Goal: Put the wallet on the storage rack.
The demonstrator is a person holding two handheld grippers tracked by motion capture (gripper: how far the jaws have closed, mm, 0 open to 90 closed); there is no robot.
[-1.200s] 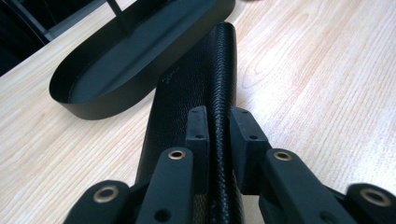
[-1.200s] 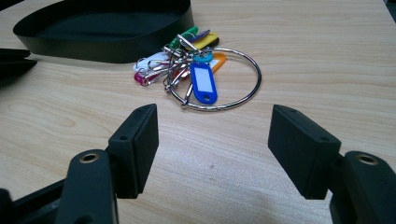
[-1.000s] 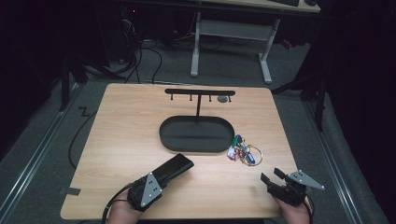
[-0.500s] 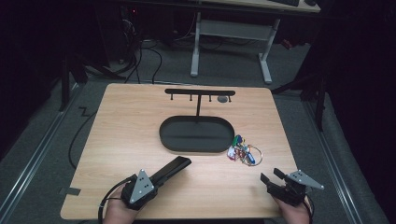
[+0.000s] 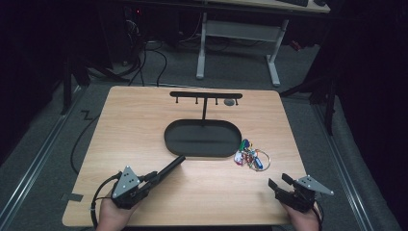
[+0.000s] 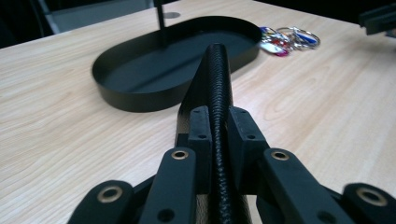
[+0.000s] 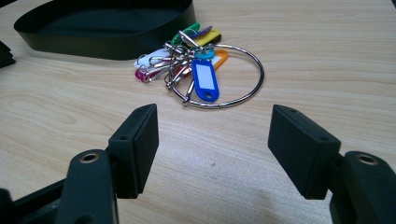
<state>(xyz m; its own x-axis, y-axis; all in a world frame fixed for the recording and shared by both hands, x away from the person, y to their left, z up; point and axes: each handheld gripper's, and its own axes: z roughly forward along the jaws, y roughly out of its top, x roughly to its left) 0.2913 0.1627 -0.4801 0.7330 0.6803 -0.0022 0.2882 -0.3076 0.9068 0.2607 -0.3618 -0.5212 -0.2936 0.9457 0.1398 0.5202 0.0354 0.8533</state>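
My left gripper (image 5: 150, 179) at the table's near left is shut on a flat black wallet-like case (image 5: 171, 166). The case sticks out toward the black oval tray (image 5: 202, 154) and ends just short of its rim. In the left gripper view the case (image 6: 217, 74) stands edge-on between the jaws of that gripper (image 6: 219, 126), with the tray (image 6: 135, 100) behind it. My right gripper (image 5: 280, 181) is open at the near right with nothing in it. A bunch of coloured key tags on a ring (image 7: 201, 70) lies just ahead of its jaws (image 7: 215, 140), beside the tray (image 7: 102, 49).
A black T-shaped rack with hooks (image 5: 206, 95) rises from the tray's far side. The key bunch (image 5: 251, 156) lies right of the tray. A small dark disc (image 5: 229, 102) sits near the table's far edge. Desk legs and cables stand on the floor beyond.
My left gripper has drawn the black case a little leftward and back from the tray. The right gripper has hardly moved.
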